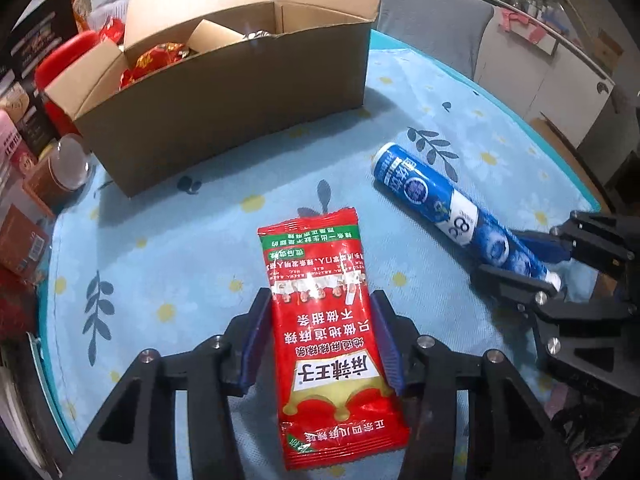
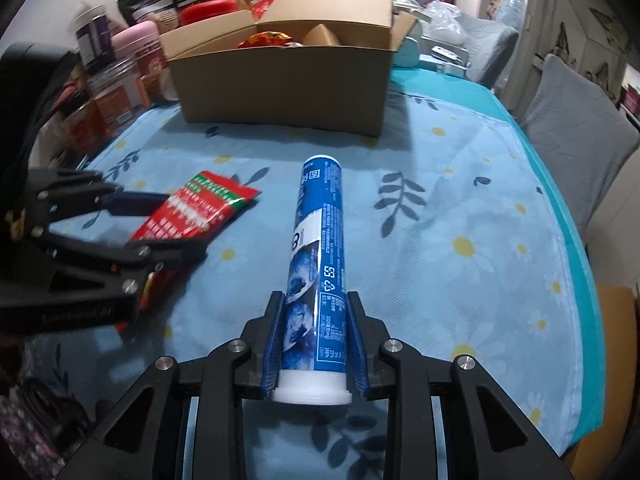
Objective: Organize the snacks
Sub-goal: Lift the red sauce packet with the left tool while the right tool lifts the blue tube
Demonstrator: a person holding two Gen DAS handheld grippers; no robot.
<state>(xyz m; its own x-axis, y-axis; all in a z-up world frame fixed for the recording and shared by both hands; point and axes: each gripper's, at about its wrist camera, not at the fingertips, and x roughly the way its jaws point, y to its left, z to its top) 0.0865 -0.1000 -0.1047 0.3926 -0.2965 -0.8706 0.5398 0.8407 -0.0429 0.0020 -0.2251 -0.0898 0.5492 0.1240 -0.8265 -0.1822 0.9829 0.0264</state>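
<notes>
- My left gripper [image 1: 320, 316] is pointing steeply down, and its blue-padded fingers [image 1: 256, 336] are pressing on the two long edges of a flat red foil snack packet with white and green printing [image 1: 320, 320], holding it at its middle.
- The packet is lying along my line of sight on the counter [image 1: 180, 264], which is wearing a light blue cloth printed with daisies and dark leaves.
- My right gripper [image 2: 316, 336] is closing narrowly on a blue cylindrical tube with a white cap and blueberry pictures [image 2: 320, 240]; the fingers [image 2: 274, 336] are clamping the capped end while the far end is pointing toward the box.
- An open brown cardboard box [image 1: 224, 96] is standing at the far side of the cloth, well apart from both snacks, with red-wrapped items showing inside.
- Jars and cartons [image 2: 116, 80] are crowding the counter edge to the left of the box.
- The packet and the tube are lying near each other, not touching.
</notes>
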